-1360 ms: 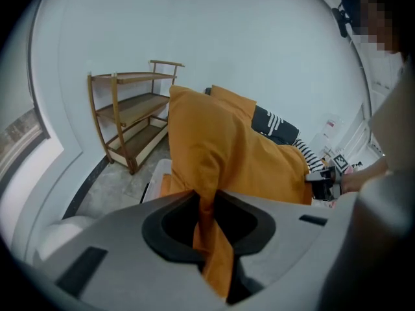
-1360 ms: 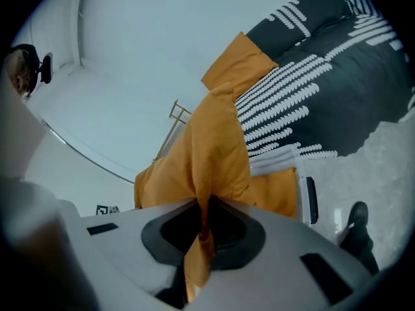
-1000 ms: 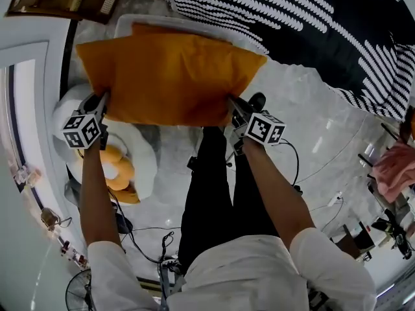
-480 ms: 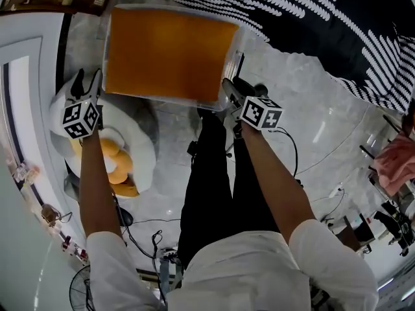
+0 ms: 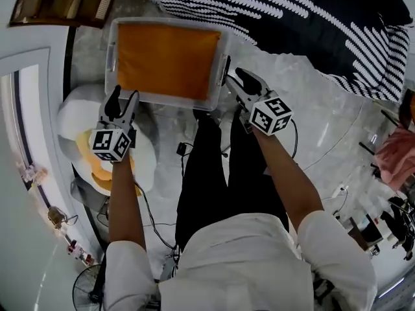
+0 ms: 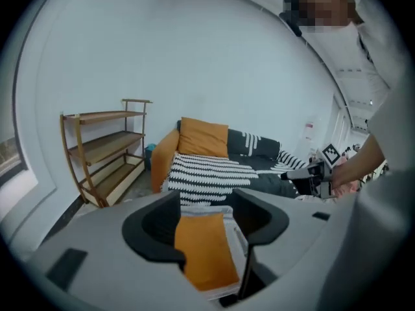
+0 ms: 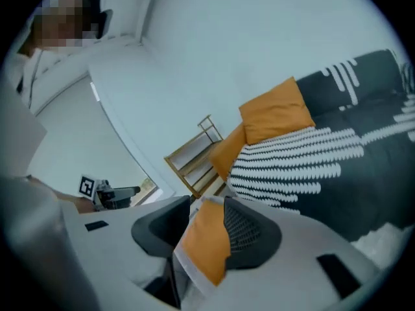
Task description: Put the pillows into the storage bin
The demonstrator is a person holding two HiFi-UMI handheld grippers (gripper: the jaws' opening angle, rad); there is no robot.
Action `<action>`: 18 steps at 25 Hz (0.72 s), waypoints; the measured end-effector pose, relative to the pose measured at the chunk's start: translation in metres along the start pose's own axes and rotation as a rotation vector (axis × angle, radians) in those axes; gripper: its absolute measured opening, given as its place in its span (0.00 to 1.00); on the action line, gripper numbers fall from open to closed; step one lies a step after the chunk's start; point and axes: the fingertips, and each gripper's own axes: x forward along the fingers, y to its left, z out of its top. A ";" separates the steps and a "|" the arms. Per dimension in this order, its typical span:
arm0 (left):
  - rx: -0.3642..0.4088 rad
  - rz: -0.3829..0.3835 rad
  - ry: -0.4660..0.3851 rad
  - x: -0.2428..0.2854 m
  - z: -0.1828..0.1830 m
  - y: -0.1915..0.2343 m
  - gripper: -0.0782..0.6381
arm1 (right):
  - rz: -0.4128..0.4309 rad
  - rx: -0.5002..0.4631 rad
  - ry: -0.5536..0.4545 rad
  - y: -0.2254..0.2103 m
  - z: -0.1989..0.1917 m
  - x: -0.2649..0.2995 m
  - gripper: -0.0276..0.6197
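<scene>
Head view: orange pillow [image 5: 167, 60] now sits in storage bin [image 5: 111, 63], seemingly stowed, left tool [image 5: 125, 96] and right tool [image 5: 235, 80] just spread empty.

- Pillow [image 5: 167, 58] inside storage bin [image 5: 111, 63], at 12 o'clock ahead of the legs [image 5: 207, 173].
- Sofa [image 5: 311, 18] beyond the bin, at 1 o'clock.
- Shelf [image 5: 58, 2] at 11 o'clock.
- Cushion [image 5: 74, 118] on floor [image 5: 305, 122], at 8 o'clock of the bin.

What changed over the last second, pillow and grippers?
The orange pillow, held above the storage bin a second ago, now lies inside it. Left gripper and right gripper let go: fingers just opened, nothing between them, both clear of the pillow. The storage bin and egg-shaped cushion stayed put.
</scene>
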 end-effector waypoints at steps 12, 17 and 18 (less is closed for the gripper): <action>0.034 -0.067 -0.280 -0.030 0.180 -0.159 0.46 | 0.009 -0.404 -0.287 0.041 0.211 -0.178 0.32; 0.088 -0.064 -0.380 -0.043 0.253 -0.196 0.46 | 0.013 -0.506 -0.436 0.053 0.292 -0.239 0.32; 0.103 -0.067 -0.398 -0.043 0.268 -0.202 0.46 | 0.009 -0.522 -0.463 0.052 0.307 -0.248 0.32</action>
